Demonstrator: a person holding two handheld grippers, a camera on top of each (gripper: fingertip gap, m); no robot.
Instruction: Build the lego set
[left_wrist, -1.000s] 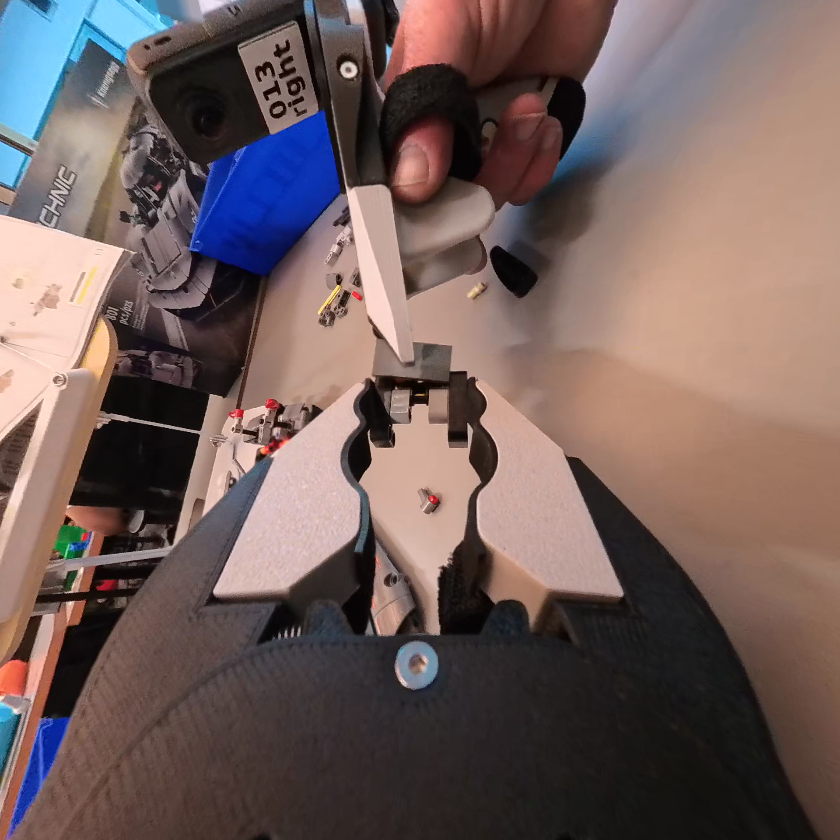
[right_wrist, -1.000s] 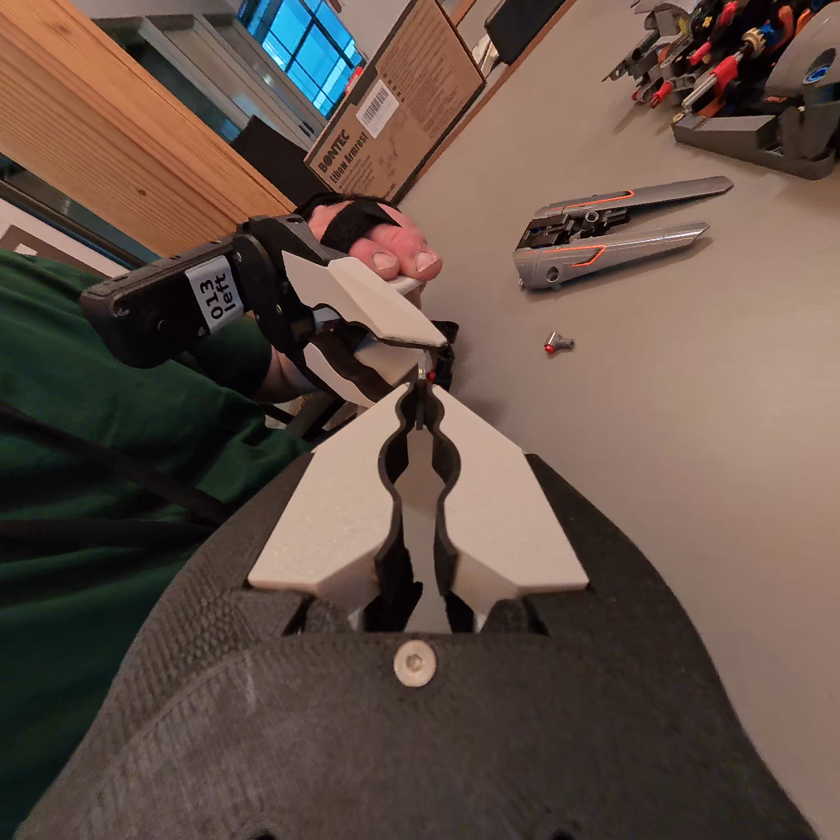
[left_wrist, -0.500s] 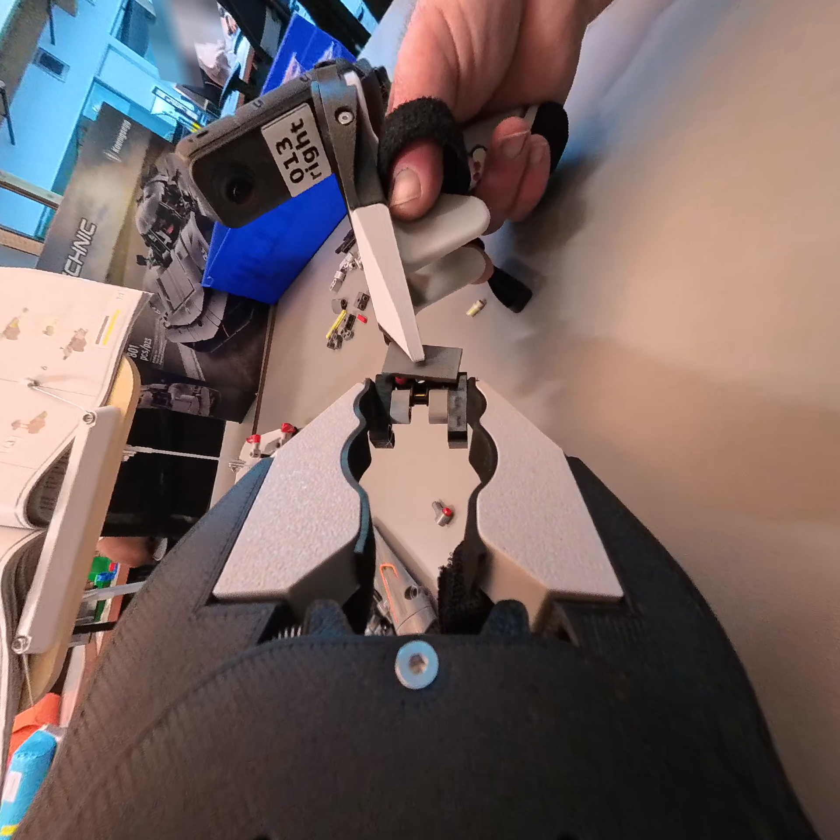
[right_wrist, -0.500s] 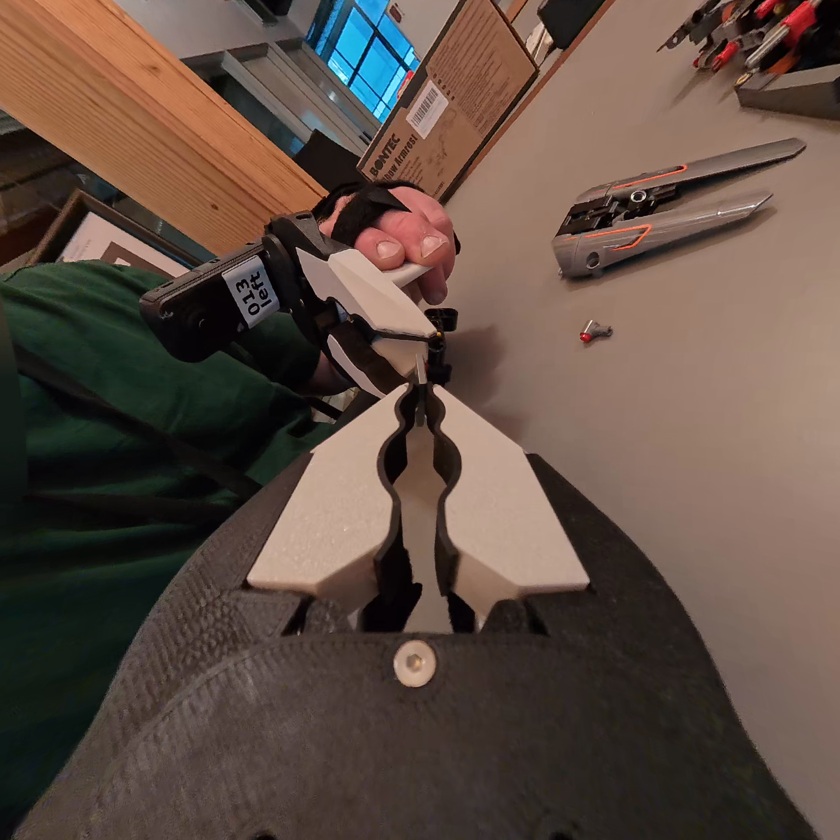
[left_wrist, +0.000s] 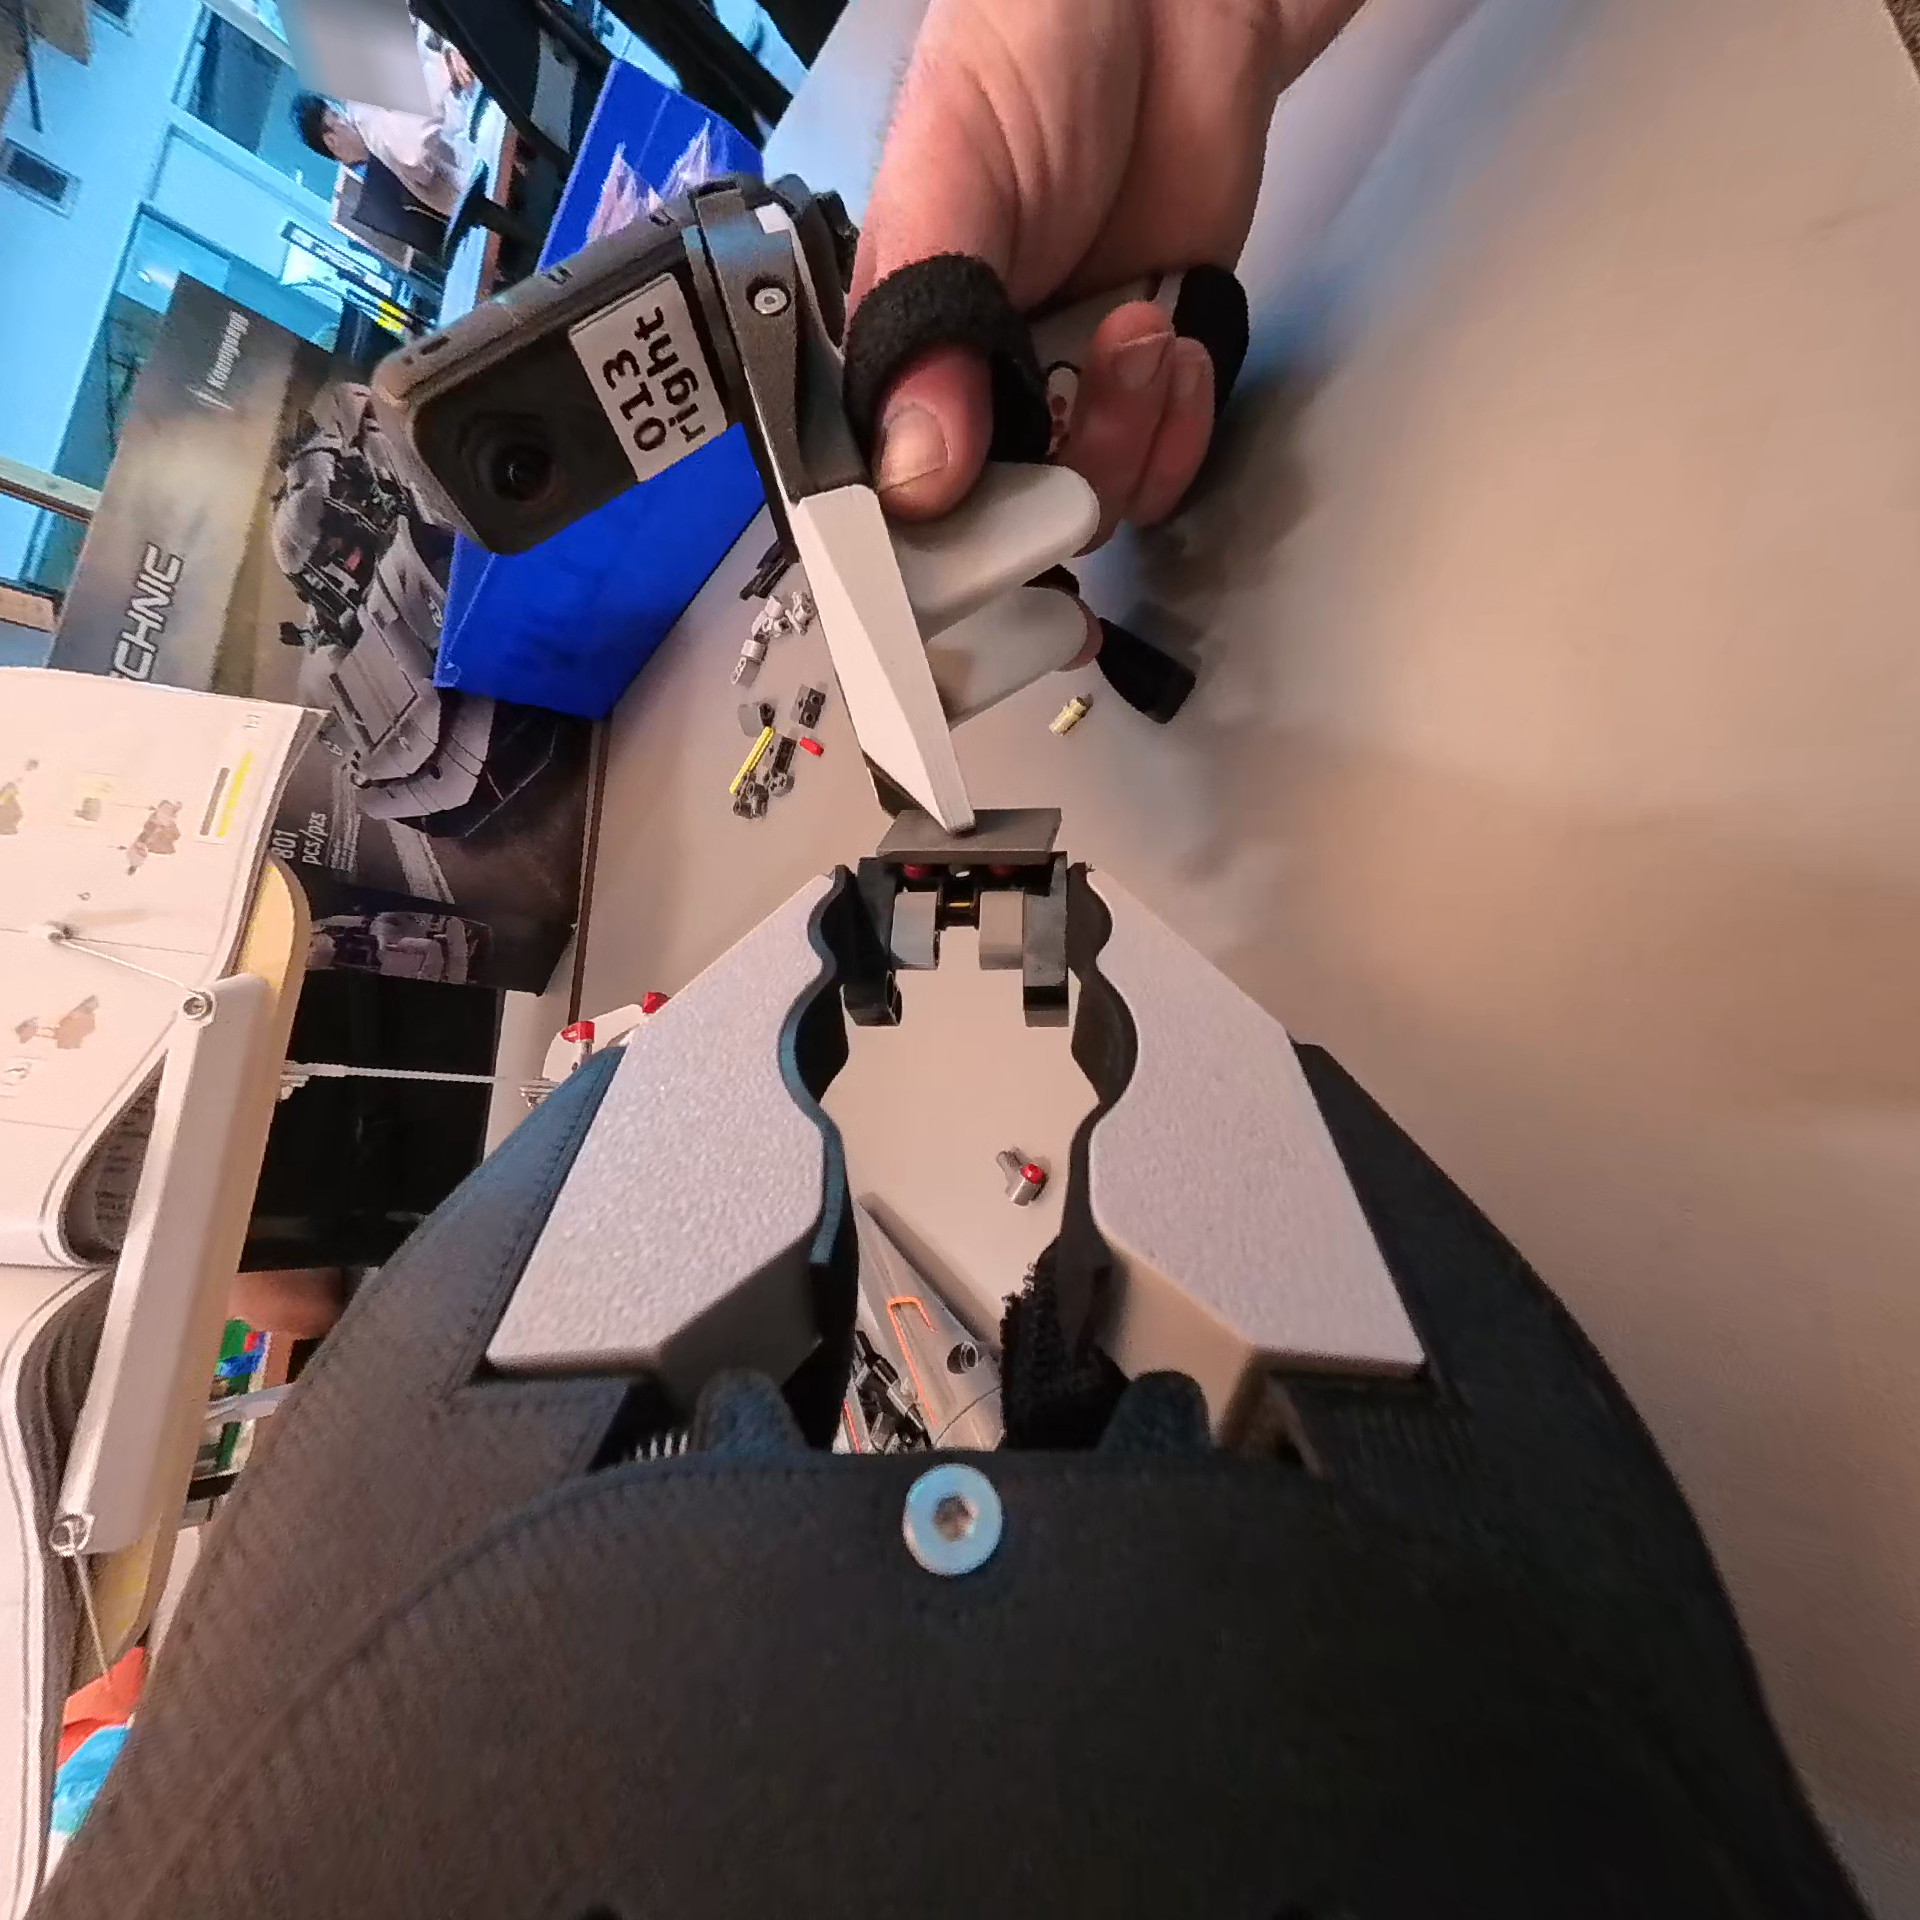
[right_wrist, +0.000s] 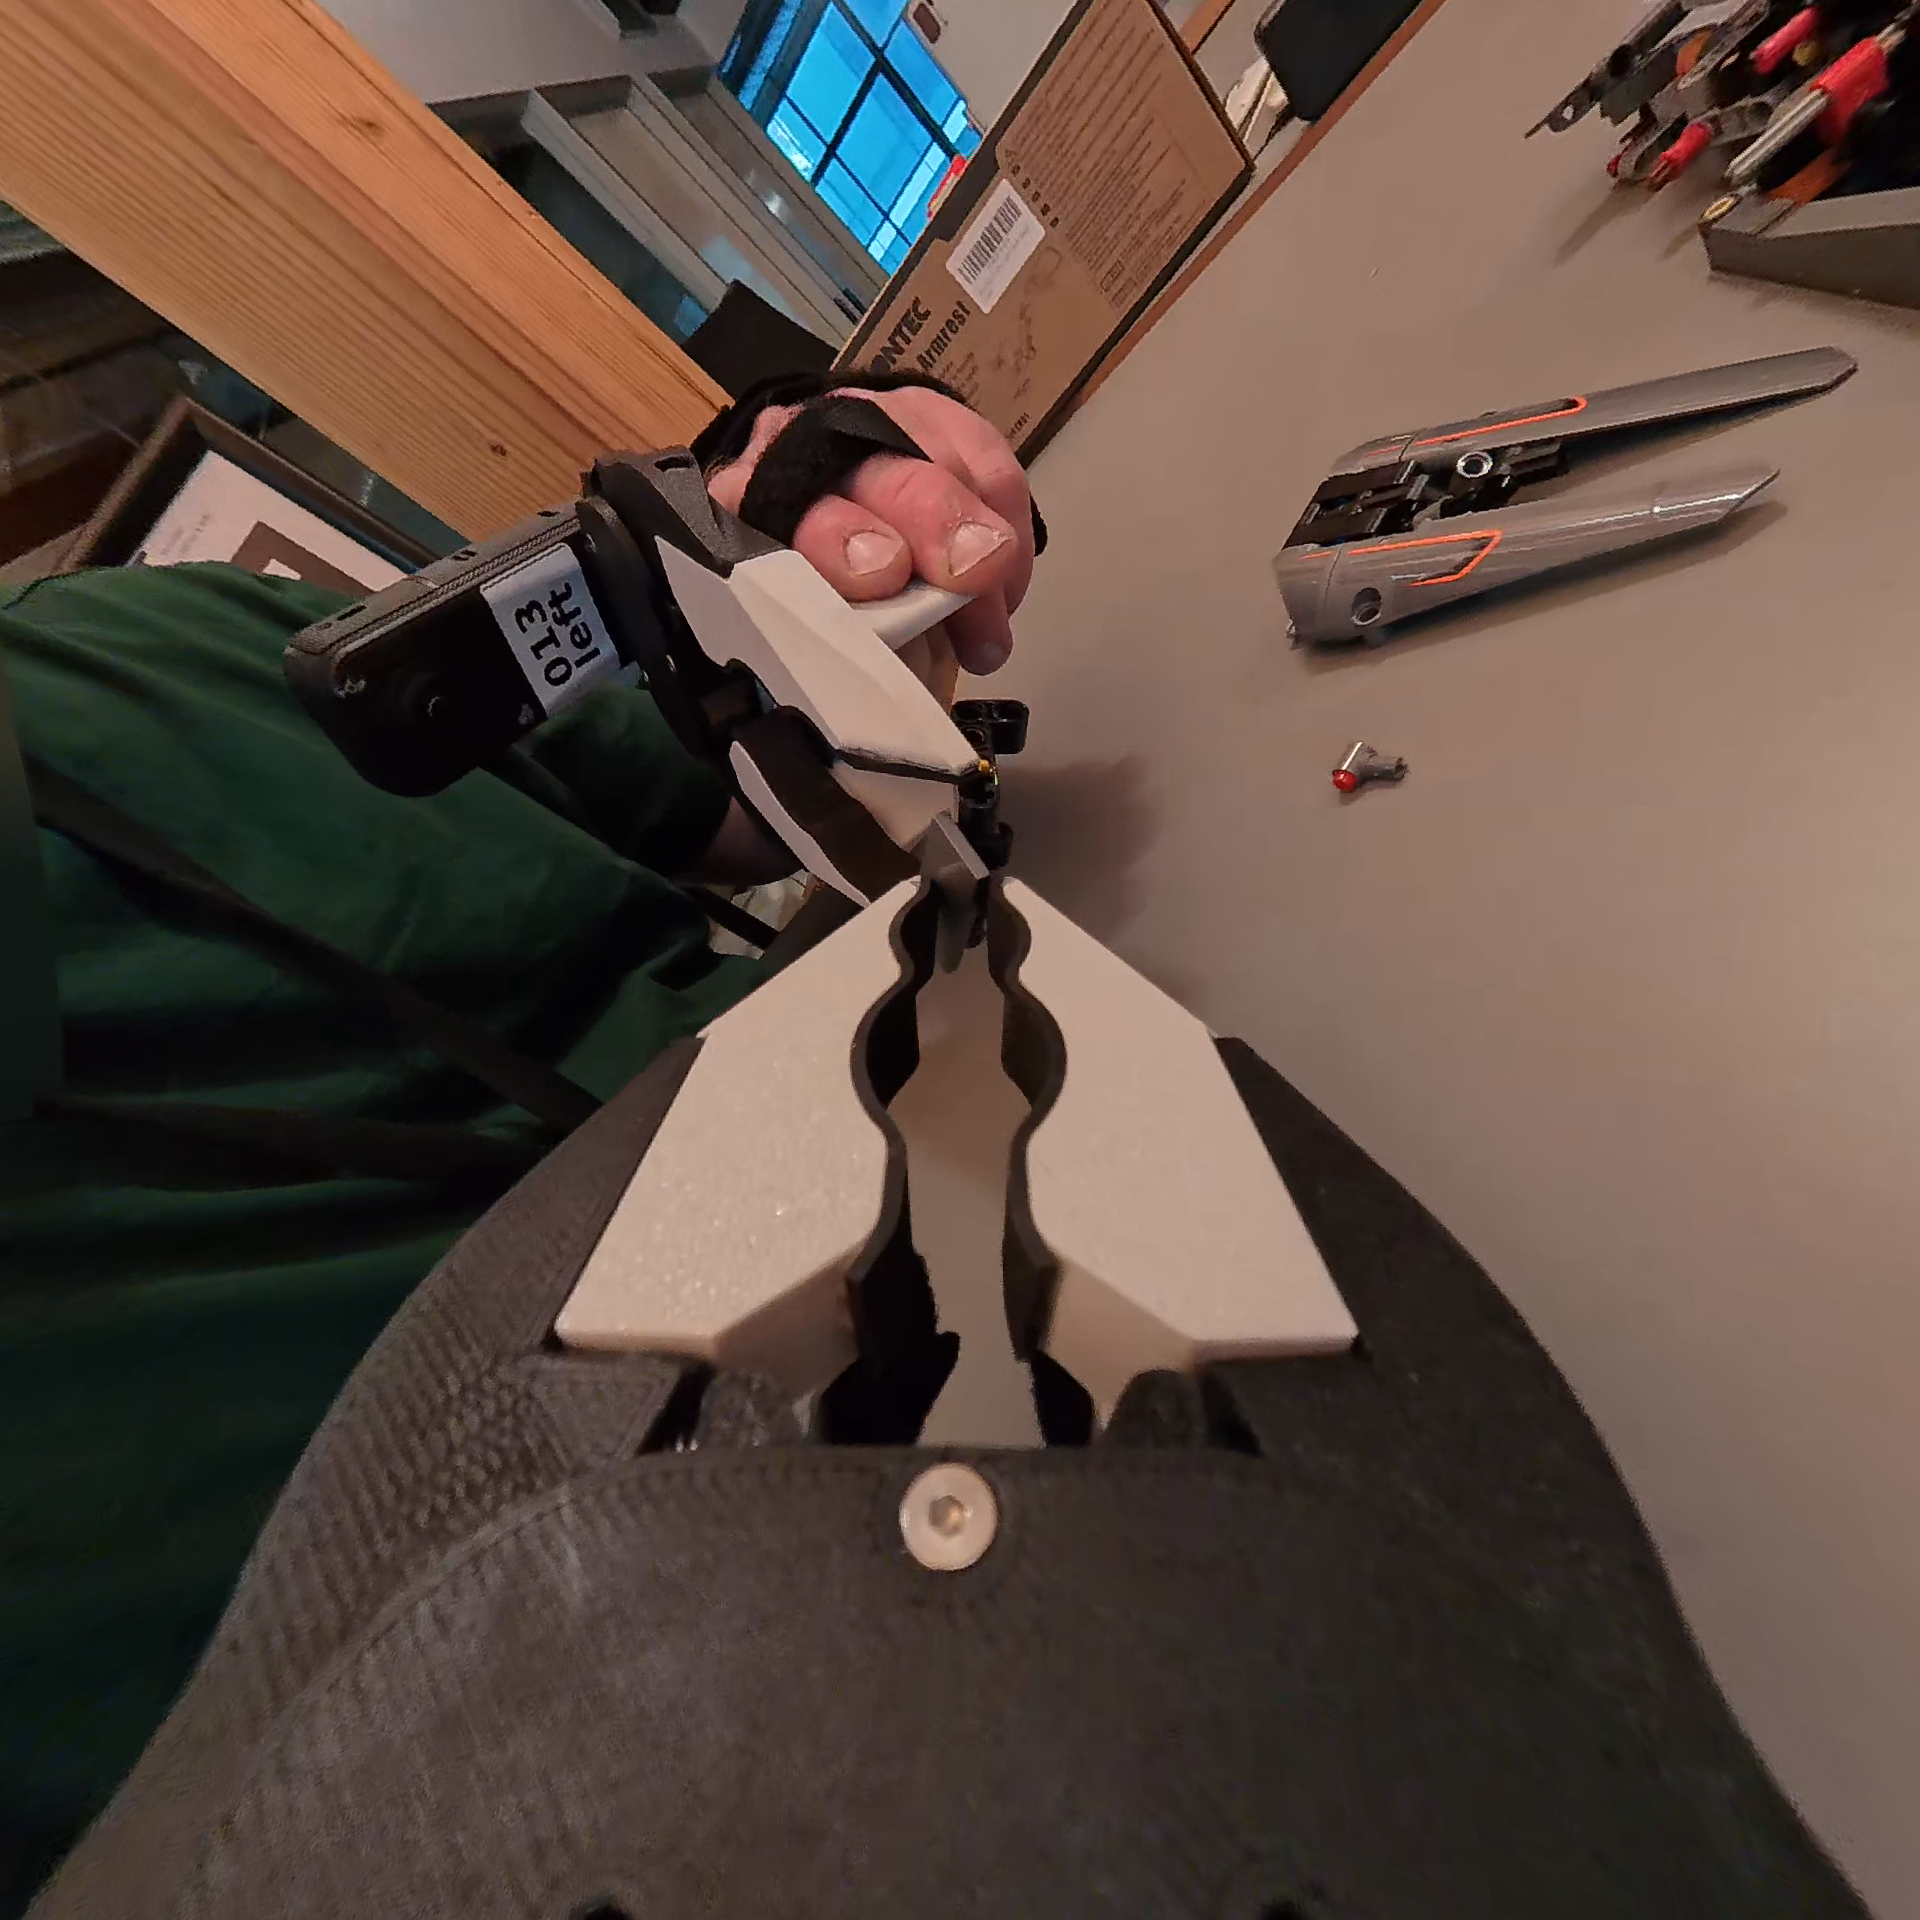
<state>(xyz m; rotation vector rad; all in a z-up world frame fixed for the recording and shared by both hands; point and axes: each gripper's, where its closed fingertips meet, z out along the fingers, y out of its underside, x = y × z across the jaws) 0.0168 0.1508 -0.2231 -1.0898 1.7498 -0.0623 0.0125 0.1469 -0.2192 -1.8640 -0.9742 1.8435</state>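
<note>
Grey table (right_wrist: 1558, 1039): 2 grippers; left gripper (left_wrist: 961, 914) clamps 1 black-grey assembly (left_wrist: 961, 925), right gripper (right_wrist: 961, 894) pinches its dark plate (right_wrist: 958, 894).

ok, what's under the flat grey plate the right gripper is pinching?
Under the flat grey plate, the black-and-grey subassembly held by the left gripper: red pins, something yellow, two grey pieces, black arms. Whether the plate is fully seated is hidden. Right gripper pinches the plate's edge.

Soft warm indoor light on the table (left_wrist: 1558, 727), blue window glow, strong wide-angle edge stretch, blurred background
</note>
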